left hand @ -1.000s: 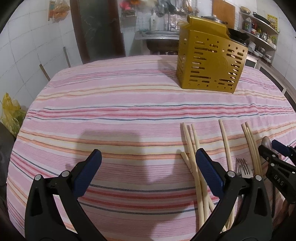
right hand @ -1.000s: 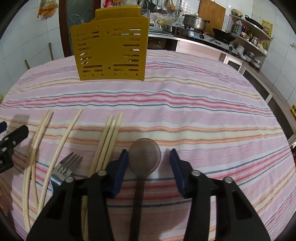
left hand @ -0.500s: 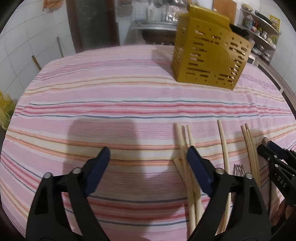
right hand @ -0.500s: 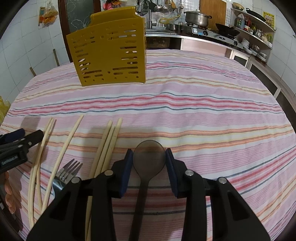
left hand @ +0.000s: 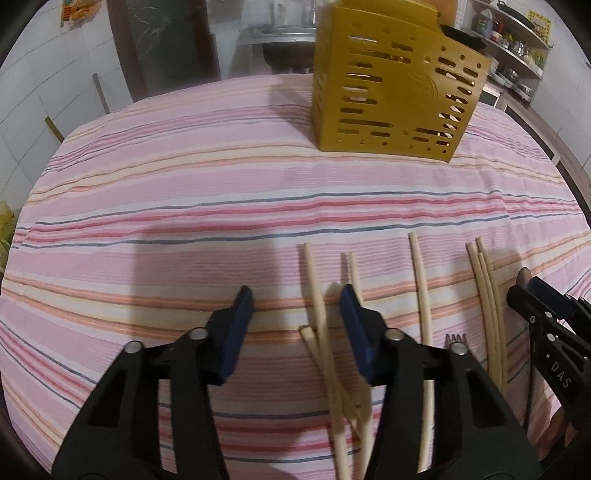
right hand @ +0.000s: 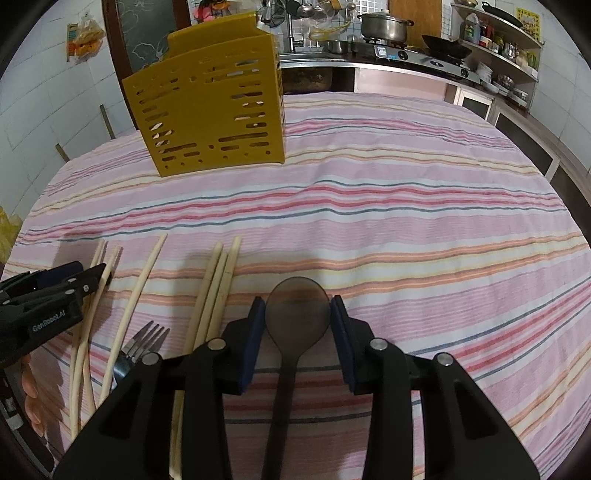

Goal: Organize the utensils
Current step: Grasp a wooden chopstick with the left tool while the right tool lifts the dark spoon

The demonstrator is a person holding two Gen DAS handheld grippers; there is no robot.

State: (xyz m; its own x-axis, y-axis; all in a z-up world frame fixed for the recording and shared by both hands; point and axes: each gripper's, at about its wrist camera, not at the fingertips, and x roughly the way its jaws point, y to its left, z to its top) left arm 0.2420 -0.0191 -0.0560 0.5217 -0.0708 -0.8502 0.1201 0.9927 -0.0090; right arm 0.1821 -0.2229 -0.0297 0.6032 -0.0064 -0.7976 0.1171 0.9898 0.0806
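Right wrist view: a pink striped worktop (right hand: 369,221) is seen, a perforated yellow plastic utensil holder (right hand: 210,110) at 11 o'clock. The right tool (right hand: 297,306) is clamped on a dark translucent plastic spoon (right hand: 297,310). The left tool (left hand: 295,306), jaws just closing, straddles pale bamboo chopsticks (left hand: 314,288) without pressing them.

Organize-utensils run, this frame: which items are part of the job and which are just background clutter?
Part of the job:
- dark spoon, between the right gripper pads
- chopsticks, between the left gripper's closing jaws
- other chopsticks
- fork
- yellow slotted holder

Just lying about:
- pot and pan on the stove
- shelf items
- striped tablecloth
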